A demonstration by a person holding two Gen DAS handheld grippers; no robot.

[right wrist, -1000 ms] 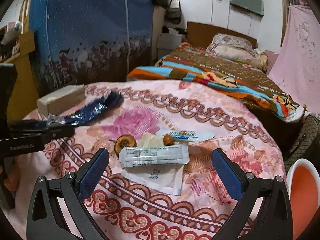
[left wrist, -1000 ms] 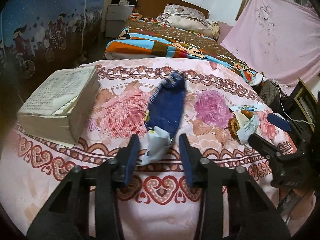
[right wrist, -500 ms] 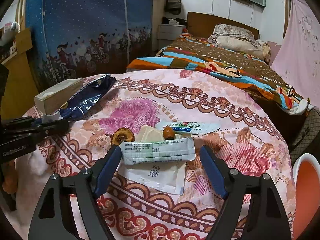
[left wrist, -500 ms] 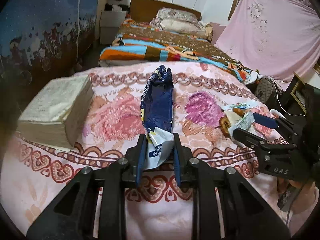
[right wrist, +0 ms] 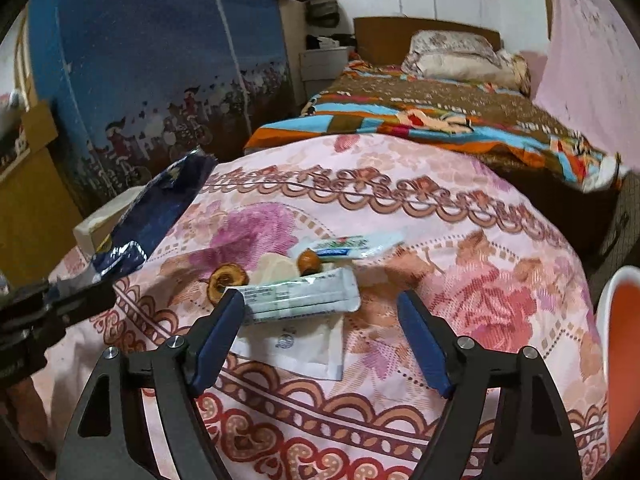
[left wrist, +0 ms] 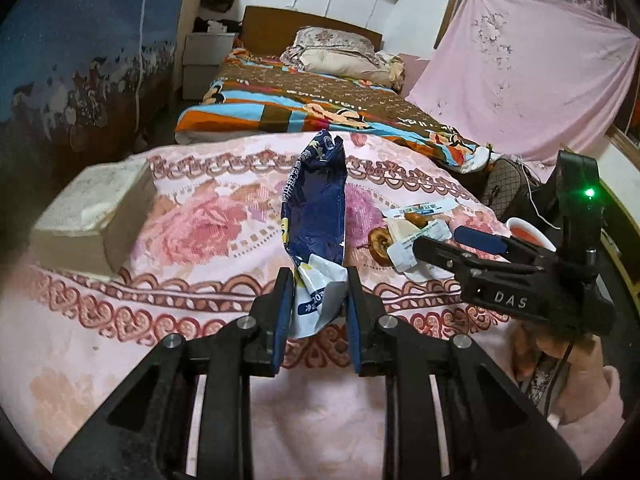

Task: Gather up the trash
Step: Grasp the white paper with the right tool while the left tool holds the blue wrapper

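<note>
My left gripper [left wrist: 318, 284] is shut on the white crumpled end of a long dark blue snack bag [left wrist: 318, 204], which is lifted off the pink flowered cloth [left wrist: 200, 220]; the bag also shows in the right wrist view [right wrist: 160, 208]. My right gripper [right wrist: 320, 308] is open, its fingers either side of a white and green wrapper [right wrist: 304, 298] that lies on a flat white packet [right wrist: 296, 344]. Behind them lie a dried brown fruit slice [right wrist: 226, 282], a small brown fruit piece [right wrist: 309, 261] and a blue and white sachet [right wrist: 352, 246].
A thick old book [left wrist: 92, 220] lies at the left of the table. An orange bin with a white rim [right wrist: 620, 344] stands low at the right edge. A bed with a striped blanket [left wrist: 320, 108] is behind the table.
My left gripper closed on the blue bag's white end and lifted it. My right gripper moved forward and narrowed around the white and green wrapper.
</note>
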